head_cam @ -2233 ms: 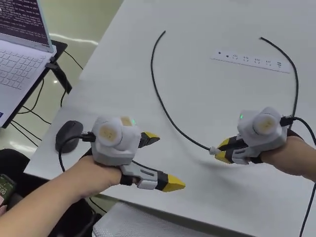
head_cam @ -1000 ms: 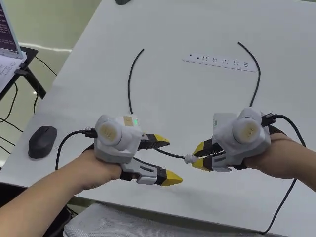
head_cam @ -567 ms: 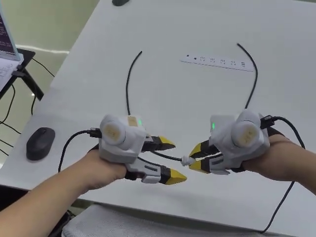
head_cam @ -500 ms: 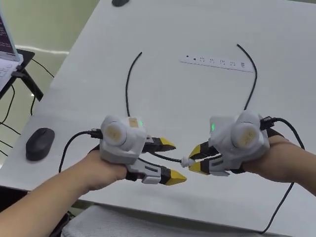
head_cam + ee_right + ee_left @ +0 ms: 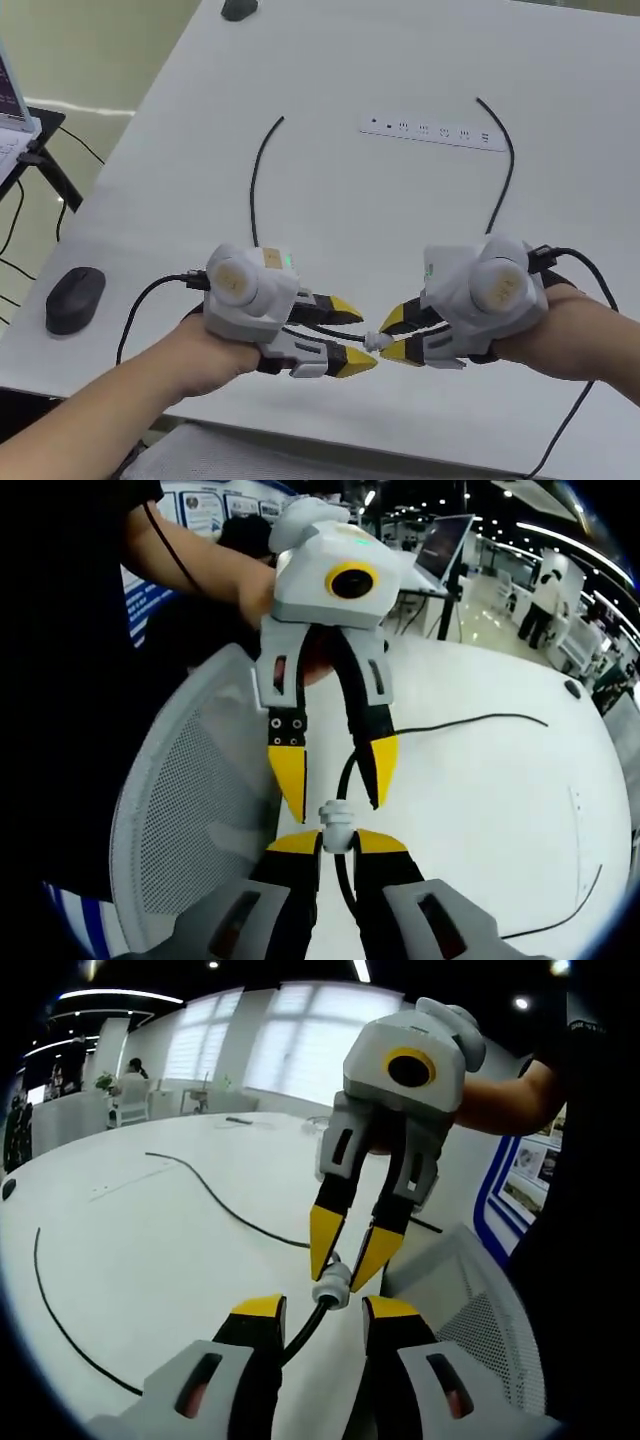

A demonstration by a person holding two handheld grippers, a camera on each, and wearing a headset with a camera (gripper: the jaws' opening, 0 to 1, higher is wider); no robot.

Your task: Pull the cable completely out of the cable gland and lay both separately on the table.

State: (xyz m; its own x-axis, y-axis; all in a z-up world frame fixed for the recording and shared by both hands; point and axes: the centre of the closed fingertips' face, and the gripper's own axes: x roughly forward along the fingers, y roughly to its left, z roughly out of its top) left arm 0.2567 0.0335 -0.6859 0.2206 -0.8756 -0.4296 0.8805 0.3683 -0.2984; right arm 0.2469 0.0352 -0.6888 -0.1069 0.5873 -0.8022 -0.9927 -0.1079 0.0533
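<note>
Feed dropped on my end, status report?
Right tongs shut on cable gland. Left tongs open, straddling cable. Cable not yet out. Nothing blocking.

Head view looks down on the worktop; gripper views face each other close-up, sharing the cable gland.

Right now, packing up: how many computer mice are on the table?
2: one mouse near the left edge of the table, another mouse at its far edge, partly cropped.
</note>
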